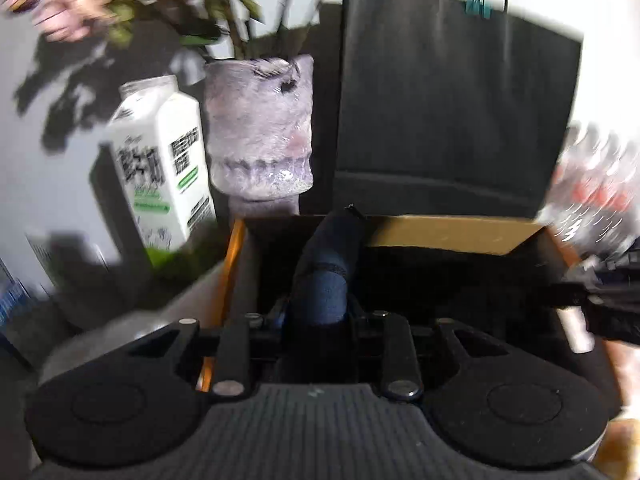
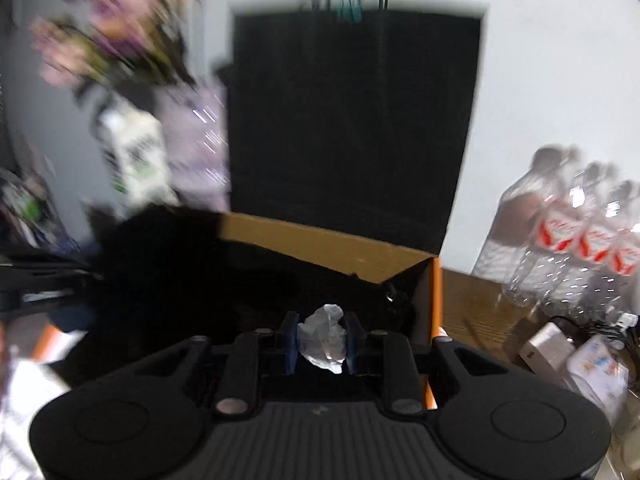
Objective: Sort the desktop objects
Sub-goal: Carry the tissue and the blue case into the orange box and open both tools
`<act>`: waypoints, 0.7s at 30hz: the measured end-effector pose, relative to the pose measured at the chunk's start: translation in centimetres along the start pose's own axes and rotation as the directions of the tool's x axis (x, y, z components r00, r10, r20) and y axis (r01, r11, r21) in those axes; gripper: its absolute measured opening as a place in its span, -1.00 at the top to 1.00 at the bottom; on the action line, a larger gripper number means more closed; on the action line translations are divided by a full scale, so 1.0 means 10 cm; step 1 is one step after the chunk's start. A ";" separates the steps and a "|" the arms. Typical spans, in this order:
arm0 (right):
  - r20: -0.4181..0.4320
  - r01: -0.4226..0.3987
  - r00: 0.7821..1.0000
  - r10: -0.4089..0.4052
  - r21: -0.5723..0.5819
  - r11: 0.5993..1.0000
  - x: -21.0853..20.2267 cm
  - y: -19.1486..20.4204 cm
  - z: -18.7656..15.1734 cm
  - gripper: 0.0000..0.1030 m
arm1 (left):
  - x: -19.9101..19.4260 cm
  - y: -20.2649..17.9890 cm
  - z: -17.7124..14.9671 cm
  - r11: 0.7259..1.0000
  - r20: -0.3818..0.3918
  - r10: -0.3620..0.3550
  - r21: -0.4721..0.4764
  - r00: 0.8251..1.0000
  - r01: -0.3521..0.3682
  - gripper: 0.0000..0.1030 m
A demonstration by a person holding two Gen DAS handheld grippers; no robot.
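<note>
My left gripper point(image 1: 318, 312) is shut on a dark blue fabric pouch point(image 1: 328, 268) that stands up between the fingers, over the open cardboard box point(image 1: 440, 234). My right gripper point(image 2: 322, 344) is shut on a crumpled clear plastic wrapper point(image 2: 324, 338), held over the same orange-edged box point(image 2: 332, 248). The box inside is dark; a black item with a ring point(image 2: 390, 296) lies at its right corner. The right gripper's arm shows at the right edge of the left wrist view point(image 1: 600, 304).
A black paper bag point(image 1: 452, 108) stands behind the box. A milk carton point(image 1: 160, 168) and a purple vase point(image 1: 260, 128) with flowers stand at left. Water bottles point(image 2: 568, 232) and small white boxes point(image 2: 576, 360) sit on the wooden table at right.
</note>
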State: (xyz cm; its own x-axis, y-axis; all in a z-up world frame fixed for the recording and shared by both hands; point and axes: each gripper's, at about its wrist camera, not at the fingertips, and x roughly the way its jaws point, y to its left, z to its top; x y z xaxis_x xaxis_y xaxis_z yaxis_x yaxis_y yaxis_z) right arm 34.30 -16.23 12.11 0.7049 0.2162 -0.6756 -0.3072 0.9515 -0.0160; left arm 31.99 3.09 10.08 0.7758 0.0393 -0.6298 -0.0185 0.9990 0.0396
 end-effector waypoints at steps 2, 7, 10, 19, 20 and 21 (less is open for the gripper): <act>-0.050 0.030 0.998 -0.031 -0.012 0.999 0.37 0.02 0.11 0.58 | 0.22 -0.02 0.01 1.000 -0.054 -0.027 -0.008 0.998 0.027 0.36; -0.143 0.107 0.984 -0.109 -0.021 0.994 0.95 0.01 0.16 0.49 | 0.36 0.06 -0.02 0.990 -0.082 -0.136 -0.059 0.987 0.132 -0.43; -0.166 0.095 0.982 -0.094 -0.002 0.995 0.98 0.01 0.15 0.19 | 0.22 0.17 0.01 0.987 -0.052 -0.142 -0.079 0.988 0.138 -0.51; -0.080 0.083 0.994 -0.078 0.063 0.995 0.03 0.09 0.16 -0.69 | -0.51 0.34 0.09 0.995 -0.096 -0.024 -0.096 0.995 0.015 -0.95; -0.078 0.089 0.993 -0.084 0.066 0.994 -0.08 0.09 0.13 -0.69 | -0.59 0.35 0.08 0.996 -0.095 -0.011 -0.093 0.995 0.002 -0.96; -0.070 0.092 0.994 -0.087 0.069 0.993 -0.21 0.10 0.07 -0.69 | -0.71 0.35 0.02 0.996 -0.094 0.001 -0.088 0.996 -0.010 -0.97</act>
State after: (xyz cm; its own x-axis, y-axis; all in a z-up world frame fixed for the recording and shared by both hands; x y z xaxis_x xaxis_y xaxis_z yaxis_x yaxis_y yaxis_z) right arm 32.93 -15.55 14.05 0.6826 0.1168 -0.7214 -0.1960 0.9802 -0.0267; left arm 26.52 6.28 14.80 0.7130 0.0424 -0.6999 -0.0814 0.9964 -0.0226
